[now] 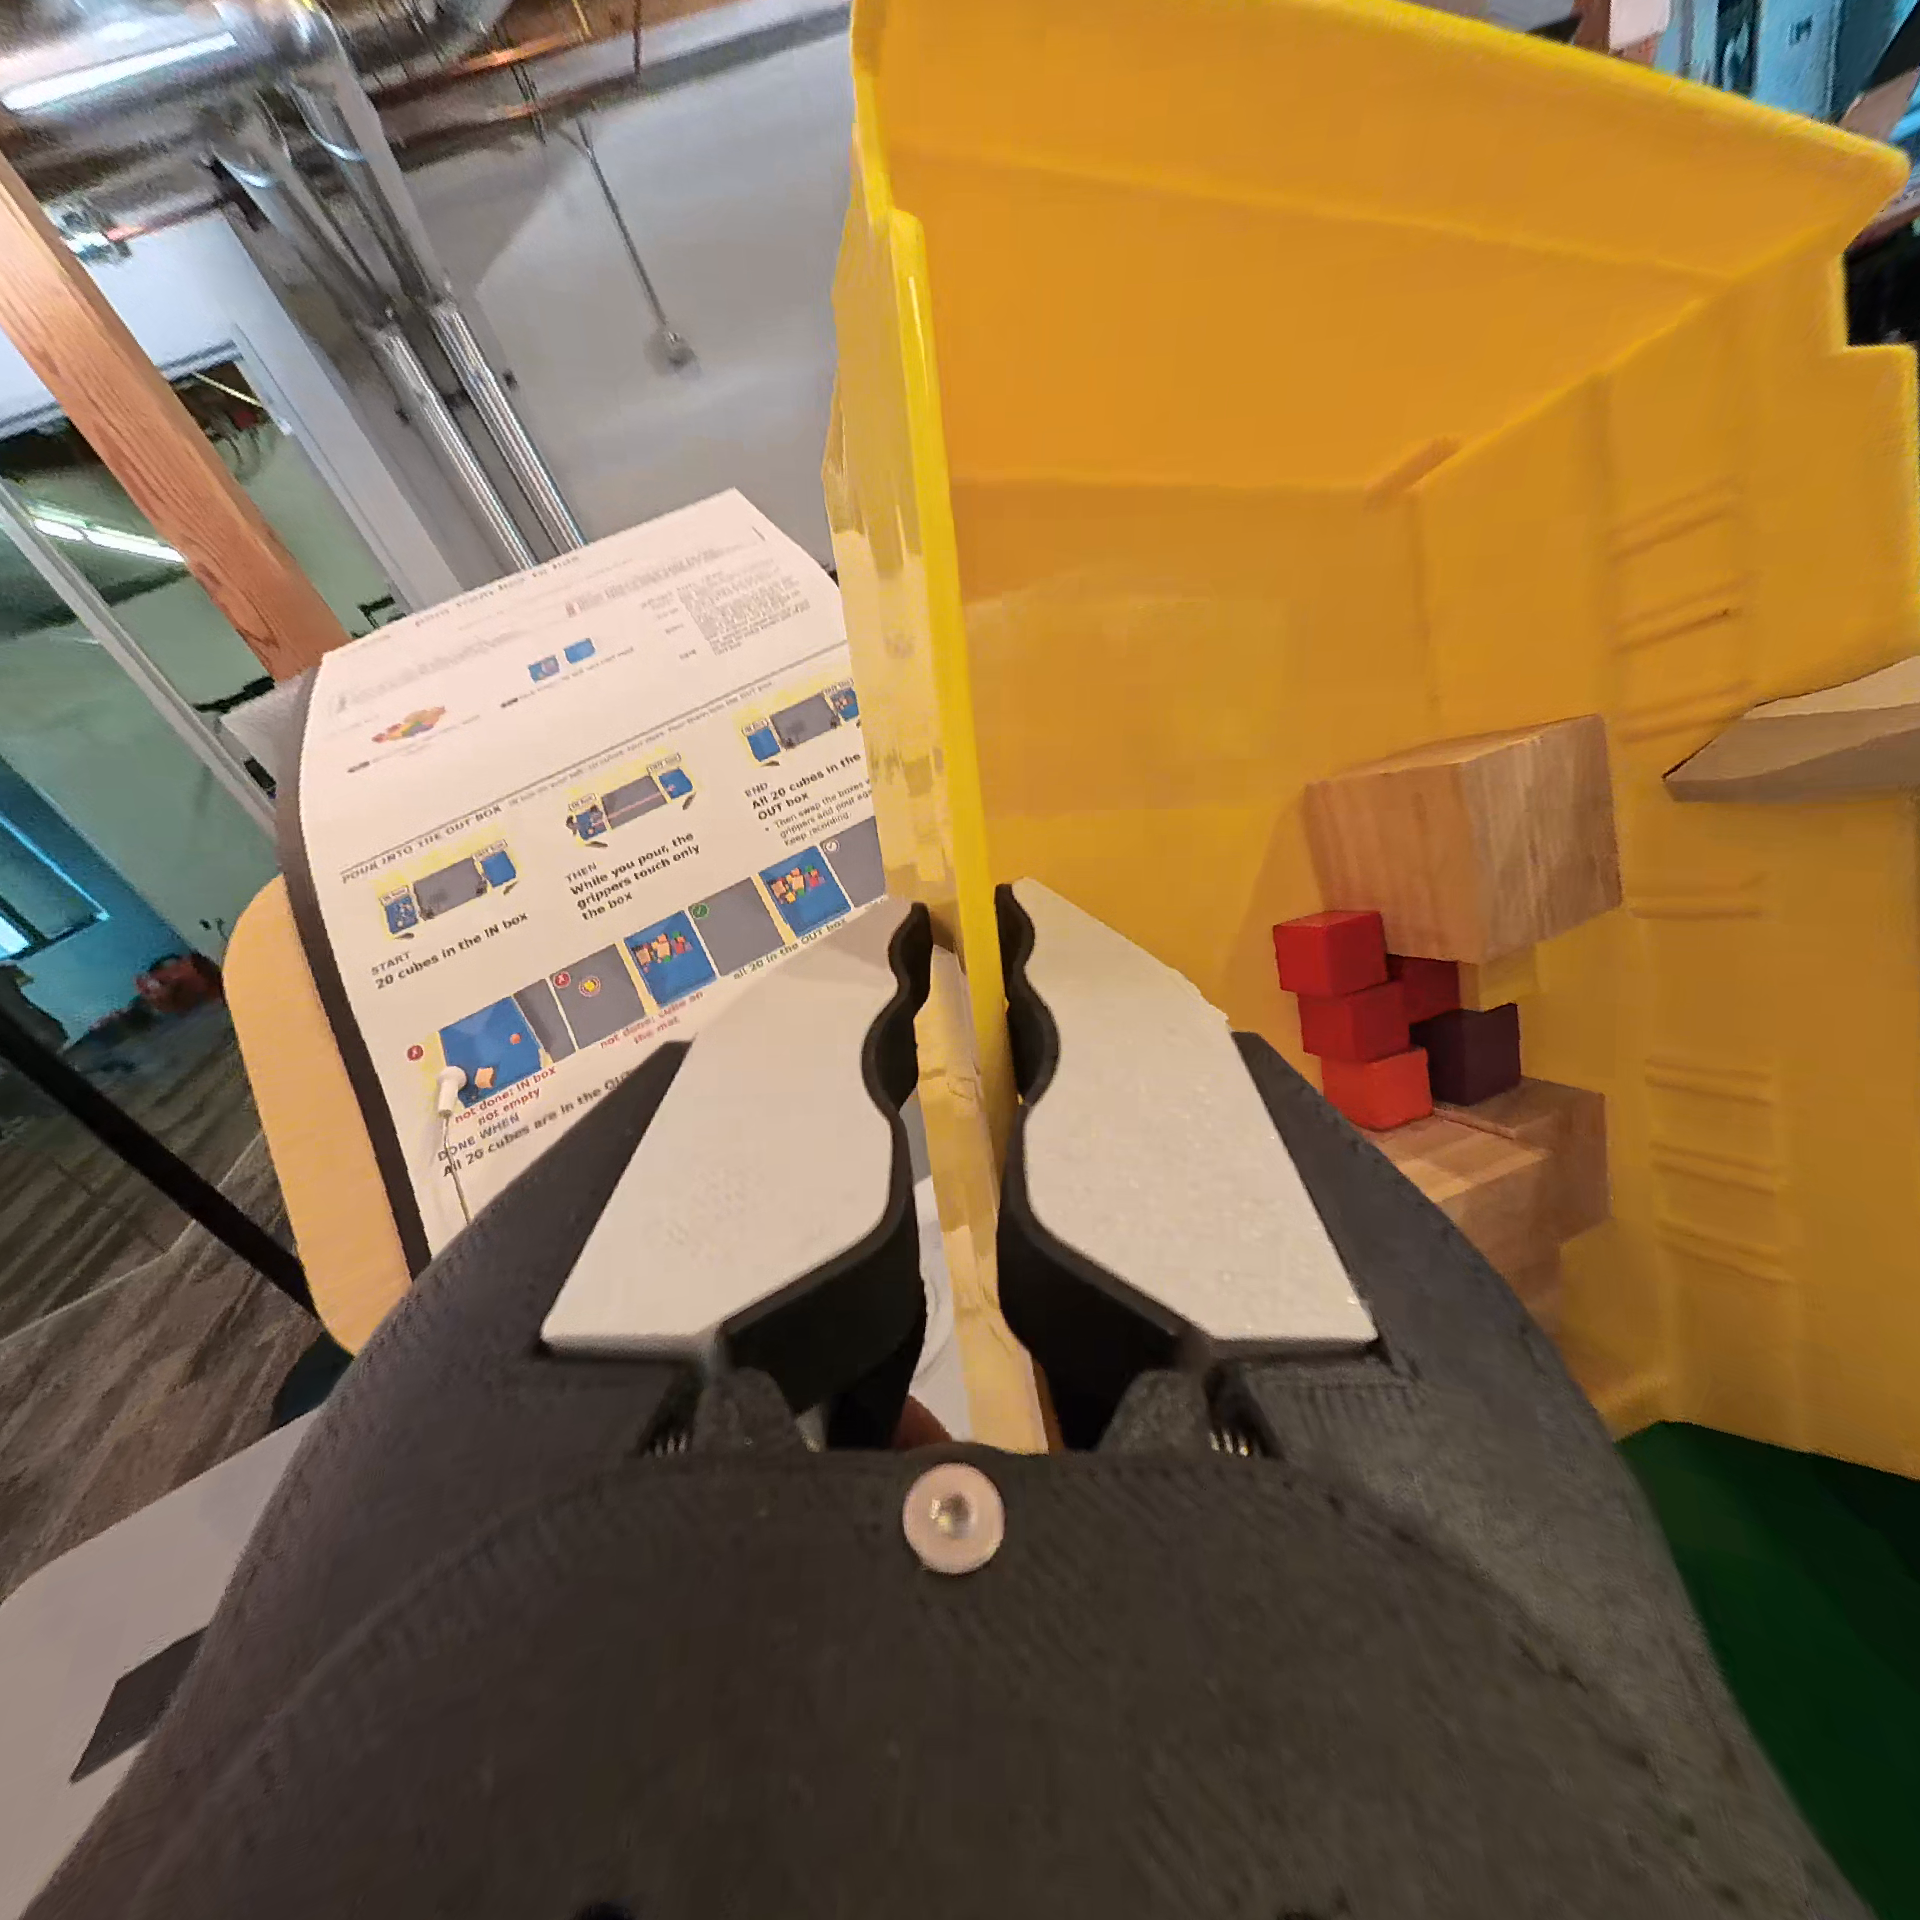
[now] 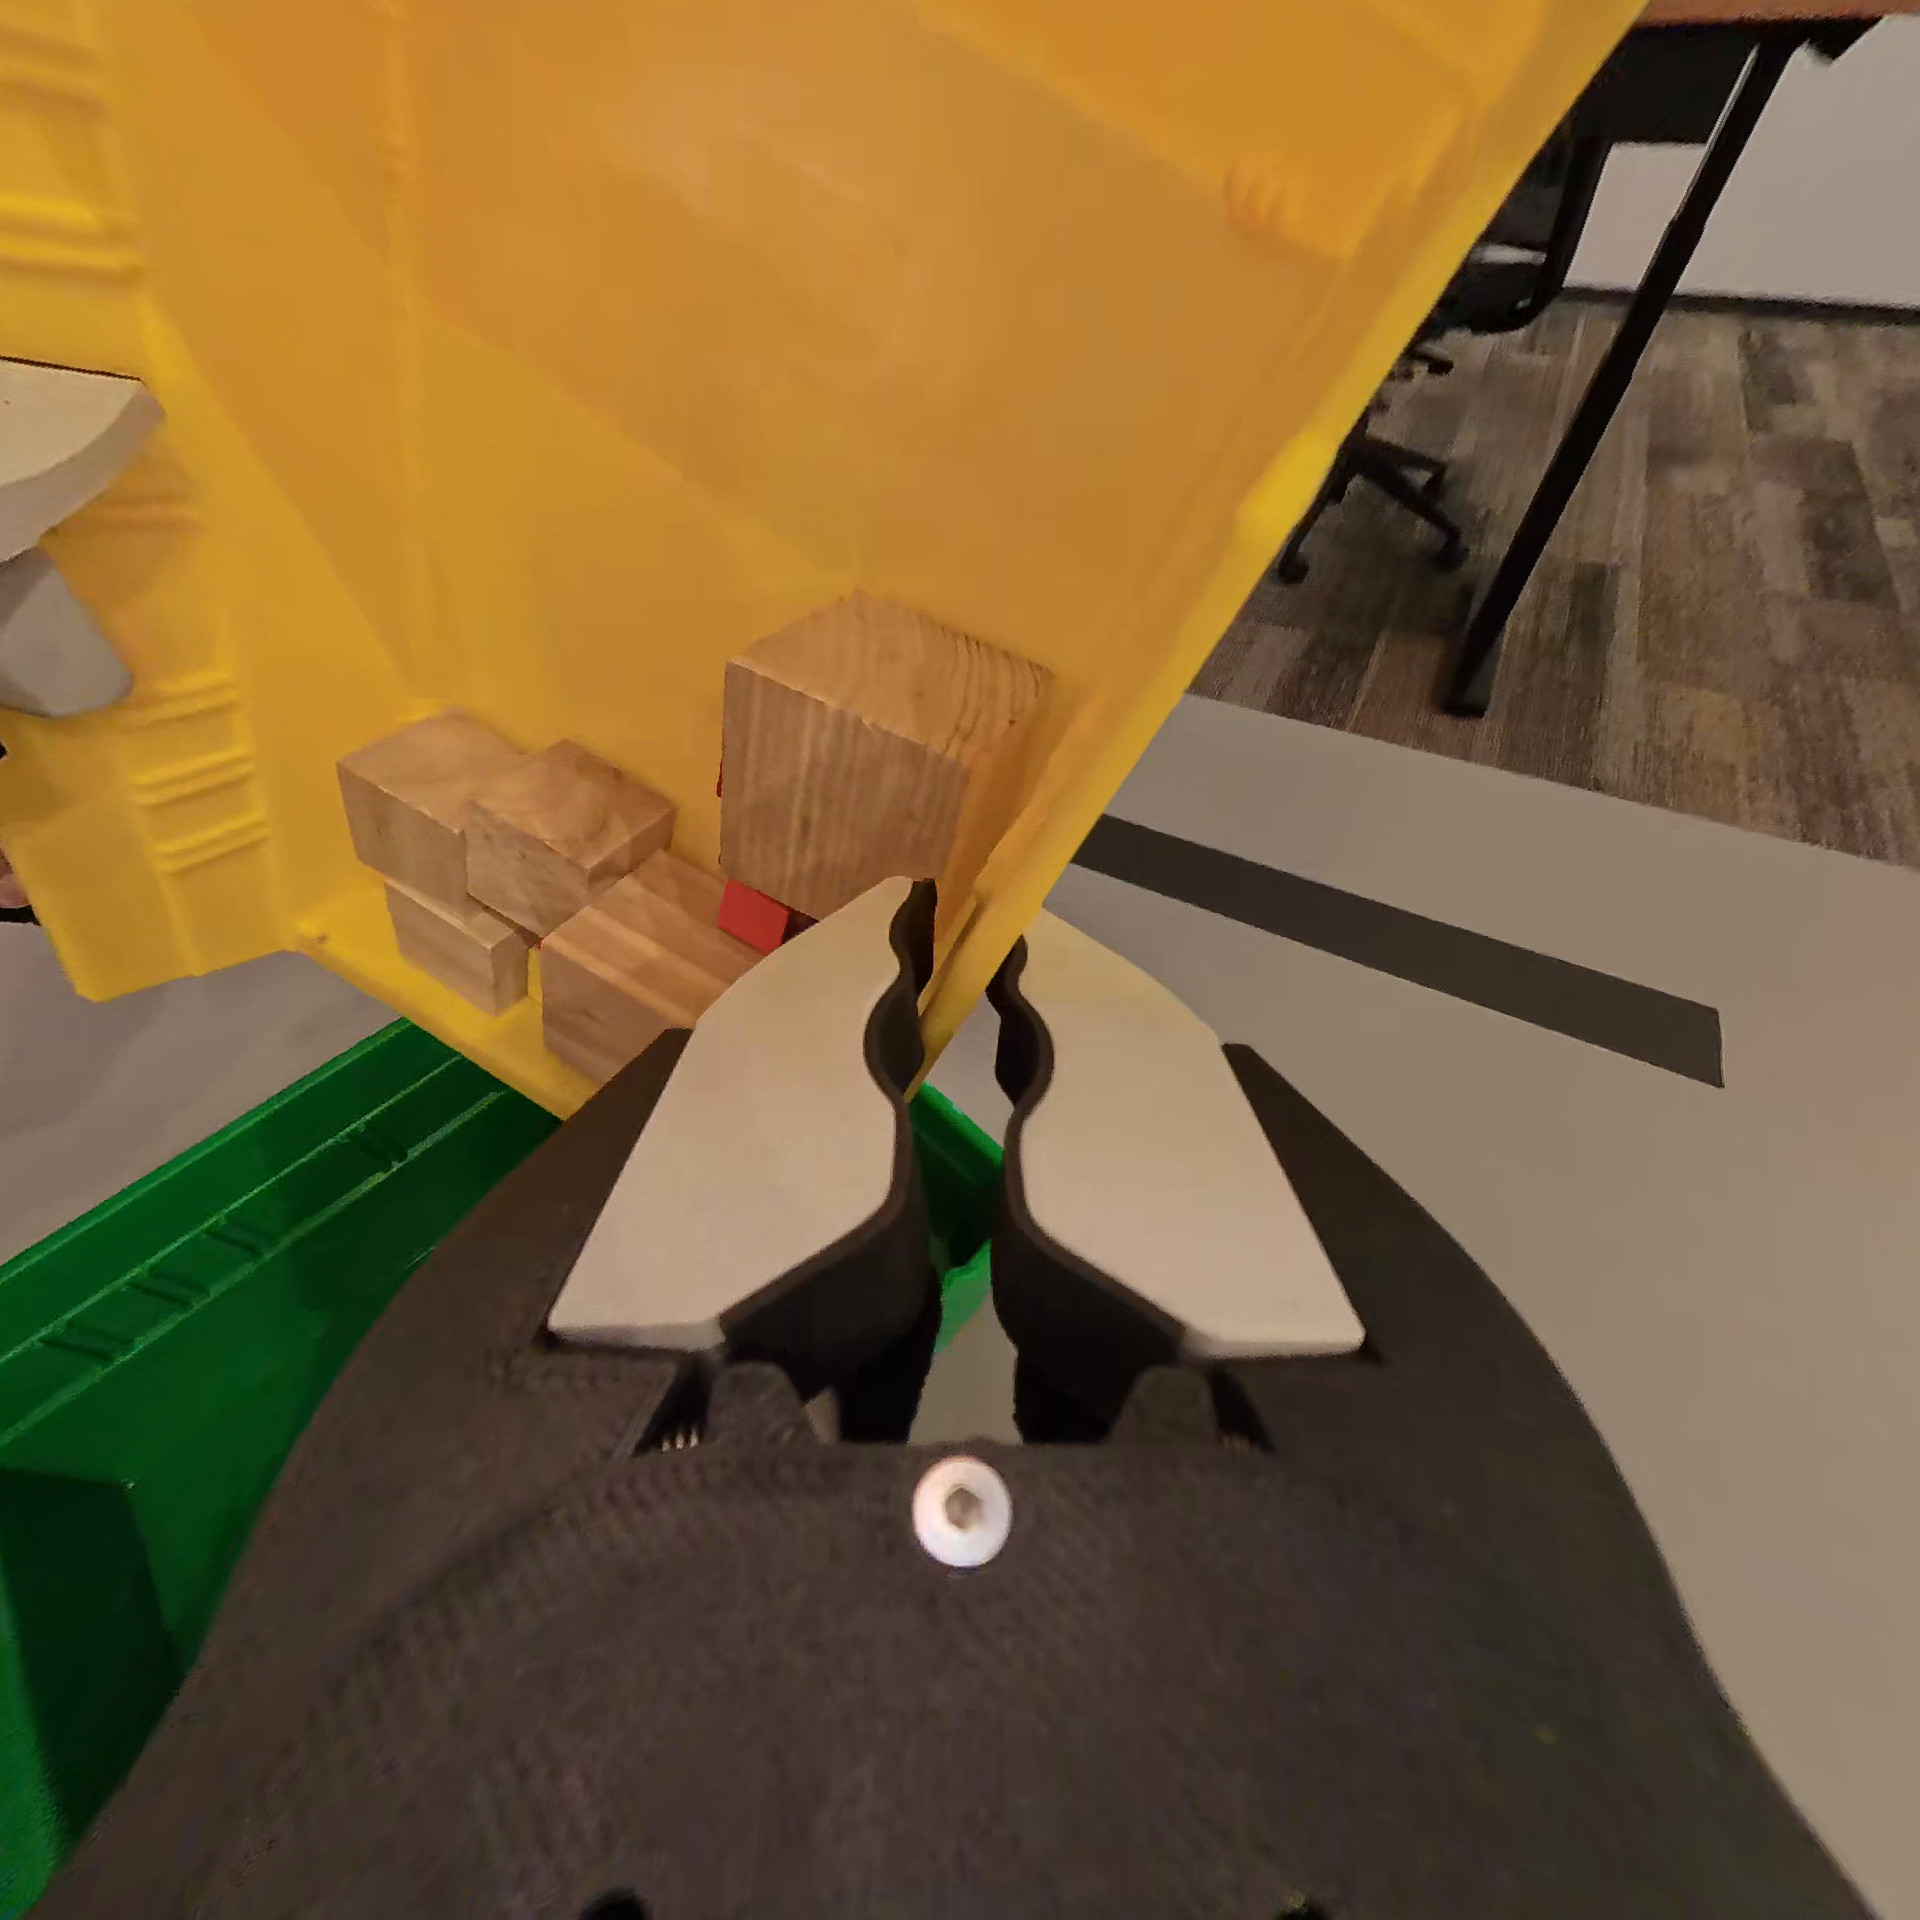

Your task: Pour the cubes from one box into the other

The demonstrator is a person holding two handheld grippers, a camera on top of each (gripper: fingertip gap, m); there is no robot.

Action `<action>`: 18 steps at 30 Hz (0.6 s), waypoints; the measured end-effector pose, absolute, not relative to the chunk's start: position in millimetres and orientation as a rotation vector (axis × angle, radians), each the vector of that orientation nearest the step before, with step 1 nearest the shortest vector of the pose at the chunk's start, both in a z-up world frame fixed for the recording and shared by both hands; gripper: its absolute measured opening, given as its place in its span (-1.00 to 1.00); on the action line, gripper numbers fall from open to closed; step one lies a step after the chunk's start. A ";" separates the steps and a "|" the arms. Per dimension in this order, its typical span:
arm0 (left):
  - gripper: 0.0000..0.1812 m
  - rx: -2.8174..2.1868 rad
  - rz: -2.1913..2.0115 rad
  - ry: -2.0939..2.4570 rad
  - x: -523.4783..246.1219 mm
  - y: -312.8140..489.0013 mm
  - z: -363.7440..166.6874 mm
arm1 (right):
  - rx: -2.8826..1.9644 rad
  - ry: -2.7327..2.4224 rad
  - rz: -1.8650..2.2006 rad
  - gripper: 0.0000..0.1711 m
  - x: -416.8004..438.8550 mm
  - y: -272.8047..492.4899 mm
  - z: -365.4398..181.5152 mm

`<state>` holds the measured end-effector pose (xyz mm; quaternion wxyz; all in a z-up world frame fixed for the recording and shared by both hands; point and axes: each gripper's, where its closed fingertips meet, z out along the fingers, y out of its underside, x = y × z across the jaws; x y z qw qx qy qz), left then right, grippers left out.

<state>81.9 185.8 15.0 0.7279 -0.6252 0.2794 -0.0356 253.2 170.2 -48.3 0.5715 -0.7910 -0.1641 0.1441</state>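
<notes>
A yellow box (image 1: 1299, 436) is tipped steeply, held in the air. My left gripper (image 1: 961, 920) is shut on one side wall of it. My right gripper (image 2: 966, 935) is shut on the opposite wall of the yellow box (image 2: 727, 312). Inside, cubes are piled against the low end: a big plain wooden cube (image 1: 1465, 831), small red cubes (image 1: 1340, 997), a dark purple cube (image 1: 1470, 1049). The right wrist view shows several wooden cubes (image 2: 540, 821), a large wooden cube (image 2: 862, 758) and a red cube (image 2: 753, 914). A green box (image 2: 229, 1247) lies right under the yellow box's low edge.
A printed instruction sheet (image 1: 582, 831) stands behind on the left, by a wooden post (image 1: 135, 416). A grey table top (image 2: 1455, 1195) with a black tape strip (image 2: 1403, 945) lies to the right. Chair and table legs (image 2: 1558, 416) stand on the wood-pattern floor beyond.
</notes>
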 end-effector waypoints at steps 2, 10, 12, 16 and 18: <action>-0.88 -1.351 -0.080 0.609 83.2 183.1 17.9 | -1.810 -0.366 0.333 -0.95 253.8 168.7 -45.9; -0.95 -1.332 -0.032 0.584 81.3 185.6 30.1 | -1.852 -0.359 0.493 -0.71 242.4 163.9 -55.9; -0.96 -1.345 -0.036 0.557 80.3 187.9 31.1 | -1.917 -0.394 0.488 -0.68 235.8 157.8 -74.9; -0.95 -1.327 -0.092 0.504 76.2 189.7 38.4 | -2.030 -0.445 0.507 -0.80 226.1 149.0 -107.2; -0.94 -1.317 -0.085 0.531 81.6 188.5 37.5 | -2.081 -0.432 0.449 -0.86 228.3 152.8 -115.5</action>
